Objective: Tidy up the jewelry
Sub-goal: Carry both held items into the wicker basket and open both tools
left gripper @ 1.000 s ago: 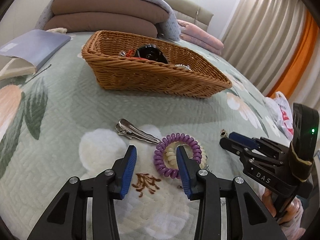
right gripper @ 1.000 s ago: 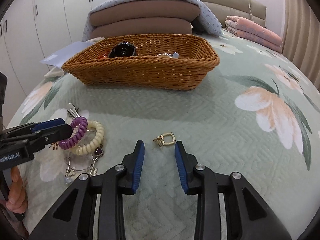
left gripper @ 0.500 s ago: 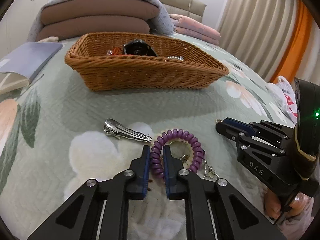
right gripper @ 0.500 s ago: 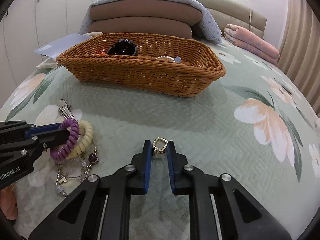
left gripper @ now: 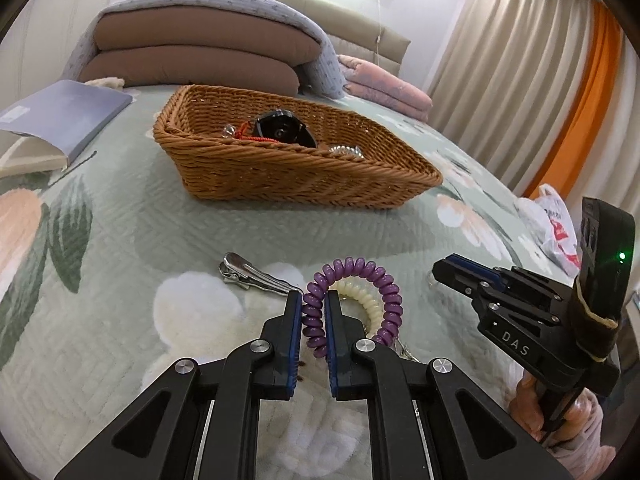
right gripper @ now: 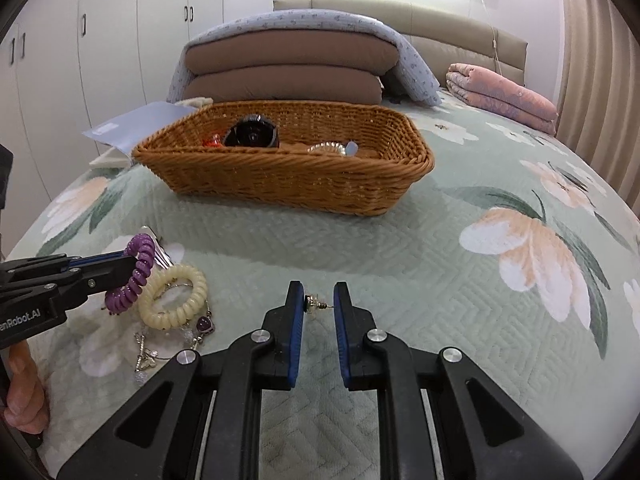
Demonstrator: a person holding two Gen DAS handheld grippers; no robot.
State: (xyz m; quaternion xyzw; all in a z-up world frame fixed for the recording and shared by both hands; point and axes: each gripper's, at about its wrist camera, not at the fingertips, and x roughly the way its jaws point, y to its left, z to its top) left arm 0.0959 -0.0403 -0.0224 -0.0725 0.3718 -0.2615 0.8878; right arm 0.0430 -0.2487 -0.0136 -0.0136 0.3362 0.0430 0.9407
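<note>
Bedroom with white wardrobes and beige curtains – on the floral quilt (right gripper: 460, 240), left gripper (left gripper: 314, 312) pinches the purple coil bracelet (left gripper: 384, 284), right gripper (right gripper: 318, 304) clamps a small earring (right gripper: 314, 301).

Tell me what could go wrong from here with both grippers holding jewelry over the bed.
1. The right gripper pinches the small gold earring end to end, so it could twist out and vanish into the quilt.
2. The left gripper grips the purple coil bracelet, which overlaps the cream coil bracelet and could drag it along.
</note>
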